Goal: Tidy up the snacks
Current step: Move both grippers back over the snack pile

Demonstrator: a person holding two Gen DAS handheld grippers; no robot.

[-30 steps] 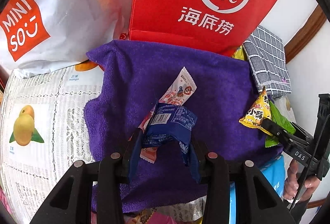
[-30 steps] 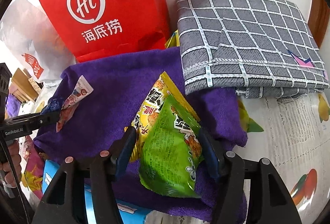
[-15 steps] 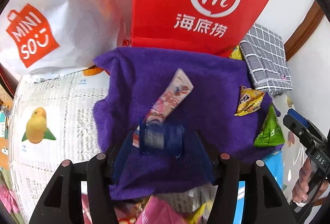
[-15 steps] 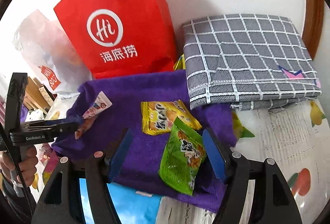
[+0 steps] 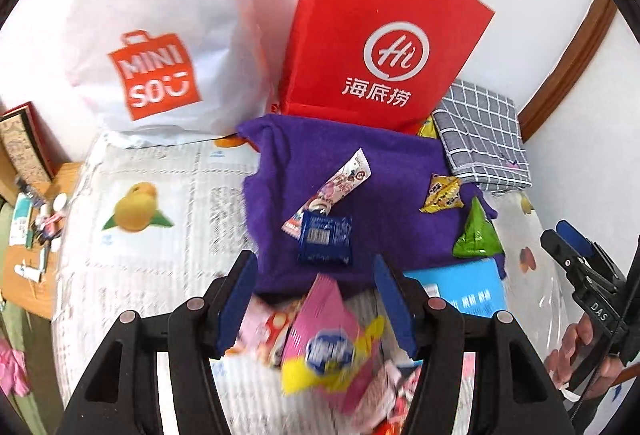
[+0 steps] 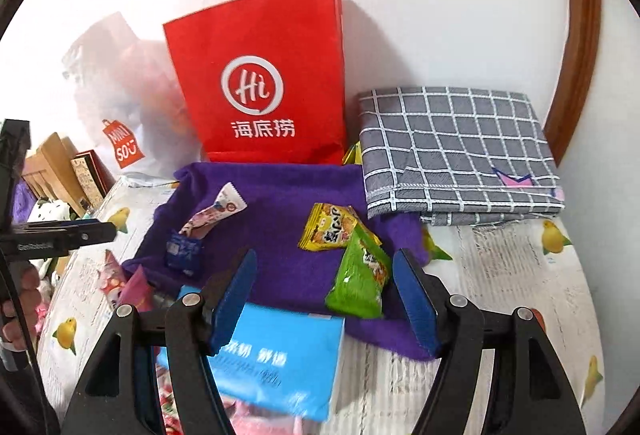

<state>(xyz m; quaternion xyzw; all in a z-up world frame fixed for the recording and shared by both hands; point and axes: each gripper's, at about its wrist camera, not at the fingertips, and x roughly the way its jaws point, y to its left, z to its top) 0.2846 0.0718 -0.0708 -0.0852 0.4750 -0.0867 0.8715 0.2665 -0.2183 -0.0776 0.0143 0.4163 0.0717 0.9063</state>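
Observation:
Four snack packets lie on a purple towel (image 5: 372, 163): a long white-and-pink packet (image 5: 338, 187) with a dark blue packet (image 5: 325, 239) on its near end, and to the right a yellow packet (image 5: 442, 193) and a green one (image 5: 478, 235). My left gripper (image 5: 316, 299) hangs open and empty, above and short of the blue packet. In the right wrist view my right gripper (image 6: 324, 295) is open and empty too, back from the green packet (image 6: 360, 275) and the yellow packet (image 6: 330, 227). A blurred pink packet (image 5: 328, 347) tops a snack pile under the left gripper.
A red paper bag (image 5: 384, 47) and a white shopping bag (image 5: 160, 35) stand against the wall behind the towel. A folded grey checked cloth (image 6: 456, 151) lies at the right. A light blue box (image 6: 276, 355) lies at the towel's near edge. A cluttered wooden side table (image 5: 32, 235) is left.
Both grippers opened and let go of their packets, then drew back and up. The blue and long packets now lie on the towel's left, the green and yellow on its right.

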